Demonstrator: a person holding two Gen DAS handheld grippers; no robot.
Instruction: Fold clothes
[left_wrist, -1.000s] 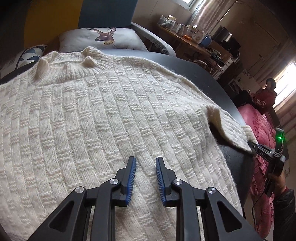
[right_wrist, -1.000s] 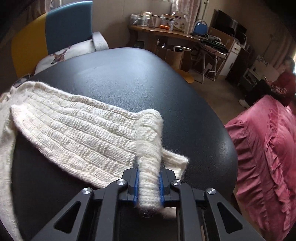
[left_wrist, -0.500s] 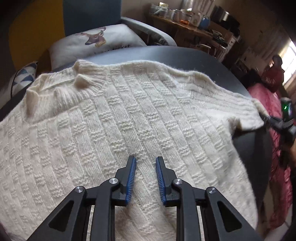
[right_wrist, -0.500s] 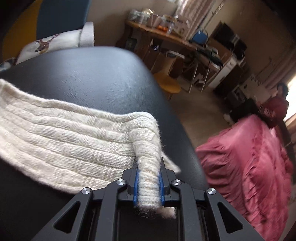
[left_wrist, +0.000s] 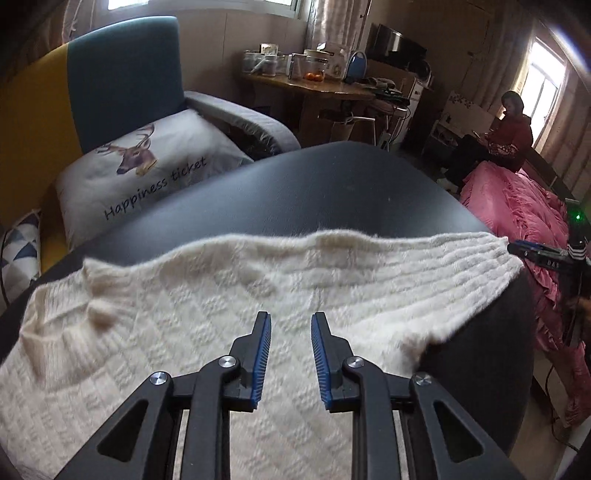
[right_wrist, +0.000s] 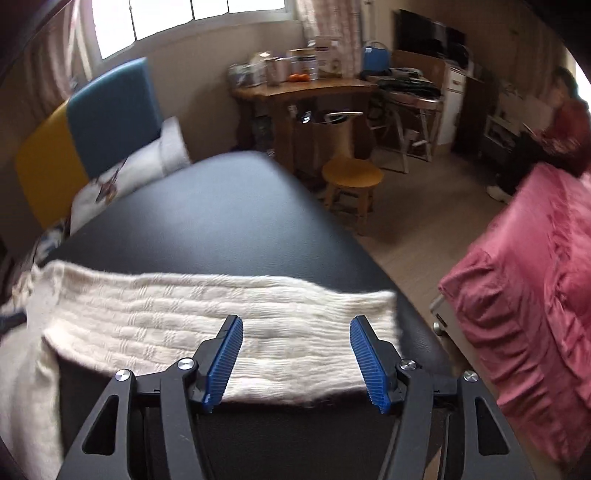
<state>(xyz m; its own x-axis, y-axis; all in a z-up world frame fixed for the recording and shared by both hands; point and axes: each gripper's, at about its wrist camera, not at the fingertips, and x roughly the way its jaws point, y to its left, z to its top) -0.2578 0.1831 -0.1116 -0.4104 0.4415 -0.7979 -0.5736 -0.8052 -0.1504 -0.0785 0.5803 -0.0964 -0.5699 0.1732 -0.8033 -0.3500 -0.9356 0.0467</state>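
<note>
A cream knitted sweater (left_wrist: 207, 325) lies spread on a black padded table (left_wrist: 332, 192). Its collar sits at the left in the left wrist view. My left gripper (left_wrist: 290, 321) is open and empty just above the sweater's body. One sleeve (right_wrist: 207, 317) lies flat and stretched out towards the table's right edge. My right gripper (right_wrist: 296, 326) is wide open over the sleeve's cuff end, holding nothing. It also shows at the right edge of the left wrist view (left_wrist: 535, 254).
A blue and yellow armchair (left_wrist: 122, 77) with a deer cushion (left_wrist: 147, 162) stands behind the table. A pink bedspread (right_wrist: 532, 280) is to the right. A wooden stool (right_wrist: 351, 177), a cluttered desk (right_wrist: 306, 88) and a seated person (left_wrist: 509, 129) are beyond.
My right gripper has opened and let go of the sleeve cuff, which now lies flat on the table. My left gripper has drawn back and tilted up, still open.
</note>
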